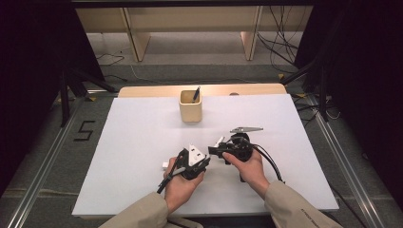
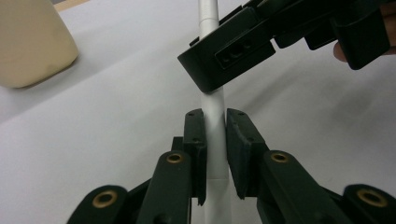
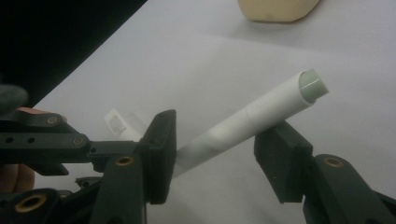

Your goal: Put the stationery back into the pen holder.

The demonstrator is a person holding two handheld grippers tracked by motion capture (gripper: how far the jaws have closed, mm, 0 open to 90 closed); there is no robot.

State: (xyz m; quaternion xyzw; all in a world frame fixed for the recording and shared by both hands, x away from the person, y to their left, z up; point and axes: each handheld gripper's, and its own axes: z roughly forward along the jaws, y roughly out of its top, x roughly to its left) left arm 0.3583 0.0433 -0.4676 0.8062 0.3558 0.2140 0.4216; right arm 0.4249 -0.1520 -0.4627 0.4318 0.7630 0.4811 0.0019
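Over the table's near half, the left gripper [image 2: 215, 135] is clamping a white tube [image 2: 215, 116]. The right gripper [image 3: 219, 149], jaws parted, is straddling the tube's far end across its axis.

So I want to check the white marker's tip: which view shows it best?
The right gripper view: the white marker lies across the frame, its greenish end facing the camera. The left gripper view shows only its barrel between the jaws; the high view shows a small white stub.

A white-topped table [image 1: 142, 142] bears a beige wooden holder [image 1: 190, 107] well beyond the two grippers, a dark pen [image 1: 196, 94] standing inside.
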